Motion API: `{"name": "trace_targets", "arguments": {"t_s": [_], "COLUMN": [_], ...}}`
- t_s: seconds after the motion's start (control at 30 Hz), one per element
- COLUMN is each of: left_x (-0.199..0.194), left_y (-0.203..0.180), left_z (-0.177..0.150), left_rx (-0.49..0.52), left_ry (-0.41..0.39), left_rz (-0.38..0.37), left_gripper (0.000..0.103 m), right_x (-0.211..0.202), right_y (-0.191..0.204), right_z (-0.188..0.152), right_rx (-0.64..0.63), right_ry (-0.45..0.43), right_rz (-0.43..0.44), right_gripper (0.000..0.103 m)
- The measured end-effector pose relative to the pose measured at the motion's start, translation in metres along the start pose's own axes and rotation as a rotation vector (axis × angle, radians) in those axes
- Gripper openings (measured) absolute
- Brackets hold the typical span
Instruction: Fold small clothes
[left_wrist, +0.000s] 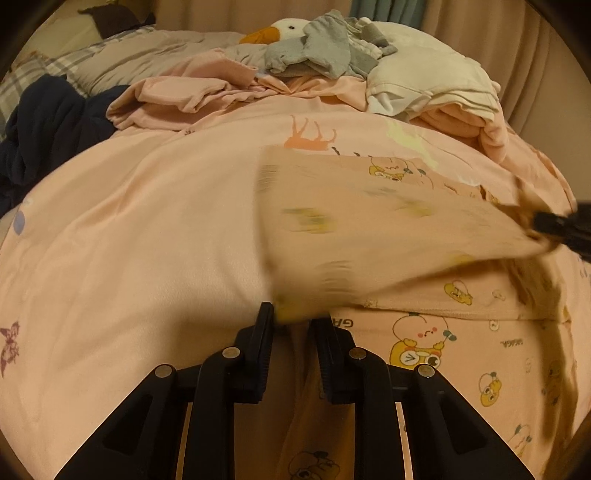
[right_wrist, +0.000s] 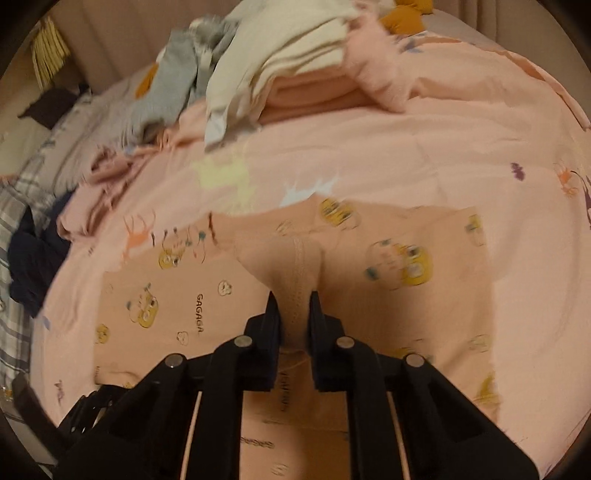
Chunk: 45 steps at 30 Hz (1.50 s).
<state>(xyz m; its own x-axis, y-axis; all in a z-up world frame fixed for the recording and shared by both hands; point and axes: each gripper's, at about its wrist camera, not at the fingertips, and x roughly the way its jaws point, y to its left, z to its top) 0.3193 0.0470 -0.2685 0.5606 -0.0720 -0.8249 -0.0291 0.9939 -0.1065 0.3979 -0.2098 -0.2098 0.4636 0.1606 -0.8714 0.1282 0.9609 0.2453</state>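
Note:
A small peach garment (left_wrist: 424, 332) printed with yellow cartoon figures lies on the pink bedspread (left_wrist: 147, 240). My left gripper (left_wrist: 291, 317) is shut on one corner of it and holds that flap lifted and blurred. My right gripper (right_wrist: 293, 295) is shut on a stitched edge of the same garment (right_wrist: 406, 295), which bunches between the fingers. The right gripper also shows at the right edge of the left wrist view (left_wrist: 554, 225), holding the far end of the lifted flap.
A pile of clothes sits at the back of the bed: grey pieces (left_wrist: 325, 51), white folded pieces (left_wrist: 424, 81), pink fabric (left_wrist: 192, 92). A dark navy garment (left_wrist: 44, 129) lies at the left. A goose plush (left_wrist: 280, 31) is behind the pile.

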Motion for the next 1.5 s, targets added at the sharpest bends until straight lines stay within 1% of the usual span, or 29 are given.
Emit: {"name": "trace_targets", "arguments": {"t_s": [0.1, 0.17, 0.2, 0.23, 0.27, 0.3, 0.37, 0.43, 0.5, 0.53, 0.57, 0.6, 0.67, 0.73, 0.8, 0.83, 0.87, 0.9, 0.93, 1.0, 1.03, 1.07, 1.1, 1.17, 1.23, 1.3, 1.37, 1.4, 1.5], "left_x": [0.001, 0.002, 0.003, 0.003, 0.002, 0.003, 0.003, 0.003, 0.002, 0.002, 0.002, 0.002, 0.002, 0.002, 0.002, 0.002, 0.002, 0.002, 0.002, 0.002, 0.002, 0.002, 0.002, 0.002, 0.002, 0.001, 0.001, 0.001, -0.001], "left_y": [-0.003, -0.008, -0.012, -0.013, -0.014, -0.012, -0.007, -0.001, 0.002, 0.002, -0.001, -0.004, -0.01, -0.01, -0.007, -0.005, -0.003, -0.002, -0.002, -0.003, -0.004, -0.005, -0.004, -0.003, -0.001, 0.0, 0.002, 0.002, 0.001], "left_z": [0.002, 0.001, 0.0, -0.001, 0.0, 0.0, 0.001, 0.001, 0.001, 0.0, -0.001, -0.001, -0.002, -0.002, -0.001, -0.001, -0.001, -0.001, -0.002, -0.002, -0.002, -0.003, -0.003, -0.002, -0.003, -0.003, -0.002, -0.003, -0.003], "left_rx": [-0.005, 0.022, 0.039, 0.046, 0.048, 0.044, 0.022, -0.003, -0.022, -0.02, -0.01, 0.004, 0.029, 0.034, 0.023, 0.016, 0.008, 0.003, 0.002, 0.006, 0.01, 0.011, 0.01, 0.003, -0.004, -0.011, -0.019, -0.022, 0.005], "left_ry": [0.002, -0.008, -0.015, -0.018, -0.018, -0.015, -0.011, -0.011, -0.015, -0.019, -0.024, -0.028, -0.032, -0.031, -0.029, -0.029, -0.029, -0.03, -0.031, -0.034, -0.037, -0.04, -0.04, -0.04, -0.041, -0.041, -0.041, -0.04, -0.033], "left_rz": [0.016, 0.044, 0.063, 0.075, 0.079, 0.075, 0.049, 0.026, 0.009, 0.012, 0.023, 0.04, 0.072, 0.077, 0.064, 0.056, 0.047, 0.042, 0.04, 0.045, 0.049, 0.049, 0.048, 0.038, 0.027, 0.019, 0.01, 0.008, 0.015], "left_gripper": [0.023, 0.023, 0.023, 0.023, 0.023, 0.023, 0.023, 0.025, 0.025, 0.025, 0.025, 0.026, 0.026, 0.026, 0.026, 0.026, 0.026, 0.026, 0.026, 0.026, 0.026, 0.026, 0.026, 0.026, 0.026, 0.026, 0.026, 0.026, 0.026], "right_x": [-0.021, -0.022, -0.017, -0.01, -0.007, -0.004, -0.008, -0.017, -0.026, -0.032, -0.036, -0.04, -0.044, -0.042, -0.029, -0.018, -0.01, -0.001, 0.003, -0.004, -0.008, -0.015, -0.023, -0.04, -0.057, -0.066, -0.063, -0.054, -0.014], "right_y": [-0.039, -0.062, -0.073, -0.086, -0.096, -0.108, -0.123, -0.14, -0.151, -0.154, -0.154, -0.15, -0.133, -0.111, -0.089, -0.08, -0.079, -0.081, -0.089, -0.109, -0.117, -0.128, -0.137, -0.147, -0.146, -0.133, -0.106, -0.095, -0.075], "right_z": [0.0, -0.002, -0.004, -0.007, -0.012, -0.018, -0.023, -0.023, -0.022, -0.023, -0.023, -0.023, -0.02, -0.014, -0.008, -0.007, -0.007, -0.011, -0.017, -0.027, -0.03, -0.034, -0.038, -0.041, -0.038, -0.032, -0.025, -0.022, -0.023], "right_rx": [0.053, 0.098, 0.126, 0.171, 0.213, 0.249, 0.257, 0.28, 0.271, 0.27, 0.274, 0.275, 0.262, 0.216, 0.166, 0.139, 0.132, 0.139, 0.158, 0.187, 0.191, 0.201, 0.216, 0.224, 0.207, 0.185, 0.131, 0.105, 0.067], "right_ry": [-0.036, -0.007, 0.035, 0.072, 0.085, 0.08, 0.049, 0.037, 0.026, 0.019, 0.016, 0.018, 0.002, -0.021, -0.011, 0.015, 0.041, 0.075, 0.082, 0.073, 0.083, 0.092, 0.098, 0.09, 0.06, 0.027, -0.007, -0.002, 0.078], "right_rz": [-0.052, -0.003, 0.052, 0.079, 0.065, 0.013, -0.029, -0.1, -0.215, -0.225, -0.195, -0.12, -0.017, 0.035, 0.073, 0.066, 0.03, -0.046, -0.079, -0.021, -0.005, 0.011, -0.028, -0.095, -0.041, 0.002, 0.024, 0.026, -0.018], "right_gripper": [0.013, 0.014, 0.015, 0.017, 0.018, 0.018, 0.012, 0.018, 0.018, 0.018, 0.018, 0.018, 0.019, 0.022, 0.021, 0.019, 0.017, 0.017, 0.017, 0.019, 0.016, 0.019, 0.025, 0.027, 0.026, 0.027, 0.038, 0.041, 0.037]}}
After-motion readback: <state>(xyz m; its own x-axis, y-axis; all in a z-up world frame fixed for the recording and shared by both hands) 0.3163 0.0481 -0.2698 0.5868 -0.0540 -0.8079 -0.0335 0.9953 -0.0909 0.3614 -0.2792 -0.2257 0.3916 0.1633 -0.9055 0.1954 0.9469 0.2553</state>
